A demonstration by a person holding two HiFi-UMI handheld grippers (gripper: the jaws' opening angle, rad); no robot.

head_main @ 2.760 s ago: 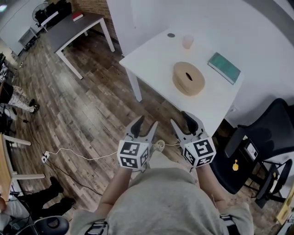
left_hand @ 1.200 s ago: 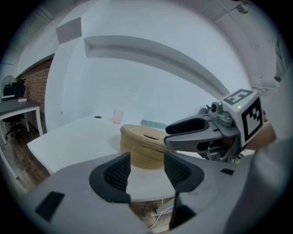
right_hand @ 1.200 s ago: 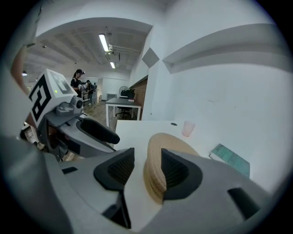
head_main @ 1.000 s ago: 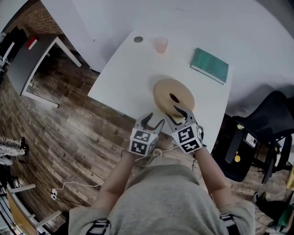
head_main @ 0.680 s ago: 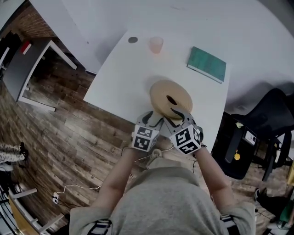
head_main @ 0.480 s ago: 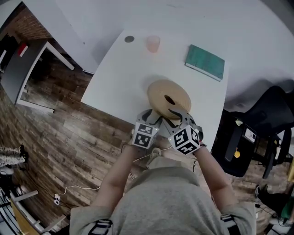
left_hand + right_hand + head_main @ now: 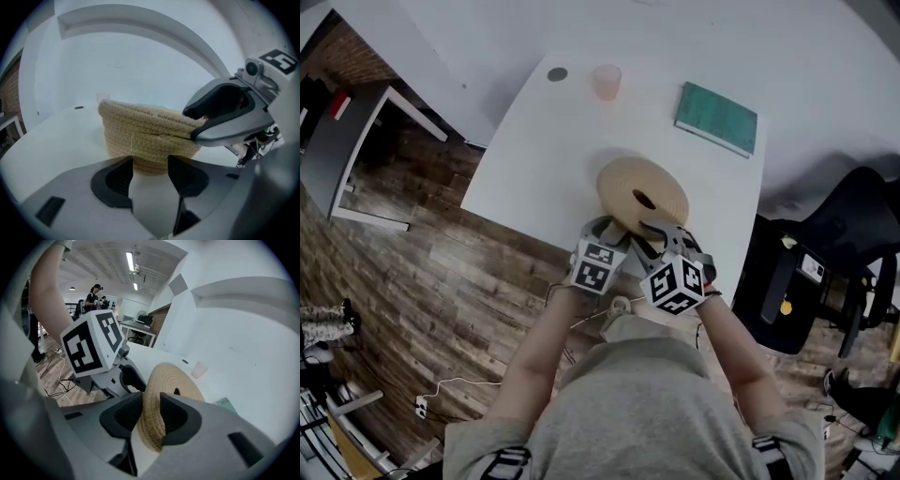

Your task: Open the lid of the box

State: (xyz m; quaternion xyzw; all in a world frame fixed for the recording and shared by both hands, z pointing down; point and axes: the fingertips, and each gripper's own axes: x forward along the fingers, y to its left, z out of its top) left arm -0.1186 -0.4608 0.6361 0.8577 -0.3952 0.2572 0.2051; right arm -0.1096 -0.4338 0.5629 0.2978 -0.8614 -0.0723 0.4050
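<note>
A round woven rope box [image 7: 642, 192] with a lid that has a dark hole in it stands on the white table [image 7: 534, 159]. My right gripper [image 7: 151, 413] has the near rim of the lid [image 7: 171, 380] between its jaws. They have just been closing, and the pads press on the rim from both sides. My left gripper [image 7: 151, 164] is open. Its tips rest low against the box's wall [image 7: 140, 133], left of the right gripper [image 7: 225, 112]. In the head view both grippers [image 7: 607, 225] [image 7: 661, 228] meet at the box's near edge.
A pink cup [image 7: 606, 82] and a small dark disc [image 7: 557, 73] stand at the table's far left corner. A green book [image 7: 716, 117] lies at the far right. A black office chair [image 7: 825, 253] is to the right of the table. The wooden floor is on the left.
Both grippers came forward from in front of the table to the box's near edge. The left one sank beside the box's wall. The right jaws narrowed onto the lid's rim.
</note>
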